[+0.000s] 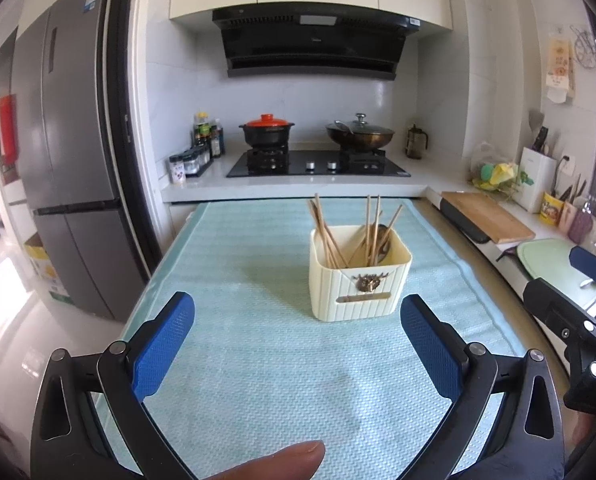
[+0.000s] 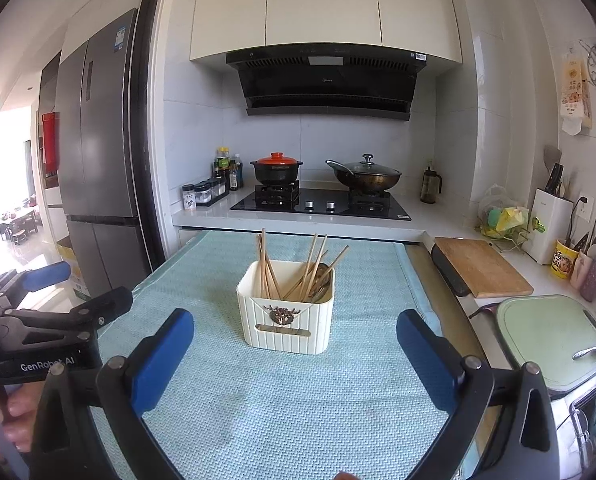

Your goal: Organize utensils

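I am holding my left gripper (image 1: 298, 328) with its blue padded jaws spread wide and gripping nothing, above a pale teal woven mat (image 1: 258, 380). Ahead, a cream ribbed plastic utensil holder (image 1: 358, 284) is standing upright on the mat, wooden chopsticks (image 1: 326, 236) leaning inside it. My right gripper (image 2: 296, 334) is likewise hanging released, its jaws apart and empty.
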A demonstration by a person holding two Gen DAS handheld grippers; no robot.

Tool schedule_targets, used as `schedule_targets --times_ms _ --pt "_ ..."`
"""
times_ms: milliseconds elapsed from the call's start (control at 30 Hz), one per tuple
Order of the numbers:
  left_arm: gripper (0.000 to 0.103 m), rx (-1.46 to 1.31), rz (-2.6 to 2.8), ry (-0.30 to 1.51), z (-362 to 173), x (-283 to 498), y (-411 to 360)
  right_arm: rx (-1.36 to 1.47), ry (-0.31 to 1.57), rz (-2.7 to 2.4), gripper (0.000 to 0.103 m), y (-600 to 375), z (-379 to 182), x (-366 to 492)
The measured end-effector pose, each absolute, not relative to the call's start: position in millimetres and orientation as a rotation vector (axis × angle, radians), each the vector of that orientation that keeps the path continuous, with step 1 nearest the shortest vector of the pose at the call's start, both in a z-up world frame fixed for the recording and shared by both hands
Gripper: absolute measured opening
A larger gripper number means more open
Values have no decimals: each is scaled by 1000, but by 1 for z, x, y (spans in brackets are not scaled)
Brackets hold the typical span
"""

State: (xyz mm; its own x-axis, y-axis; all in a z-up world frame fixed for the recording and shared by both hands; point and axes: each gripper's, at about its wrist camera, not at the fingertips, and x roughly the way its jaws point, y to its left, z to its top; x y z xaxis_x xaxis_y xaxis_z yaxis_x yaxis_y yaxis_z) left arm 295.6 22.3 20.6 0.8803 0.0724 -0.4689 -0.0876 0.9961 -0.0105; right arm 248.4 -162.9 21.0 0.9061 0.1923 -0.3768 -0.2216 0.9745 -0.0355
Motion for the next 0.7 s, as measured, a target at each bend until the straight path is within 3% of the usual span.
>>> schedule_targets --times_ms 700 --pt "103 -47 113 503 17 296 26 -83 392 238 103 -155 16 245"
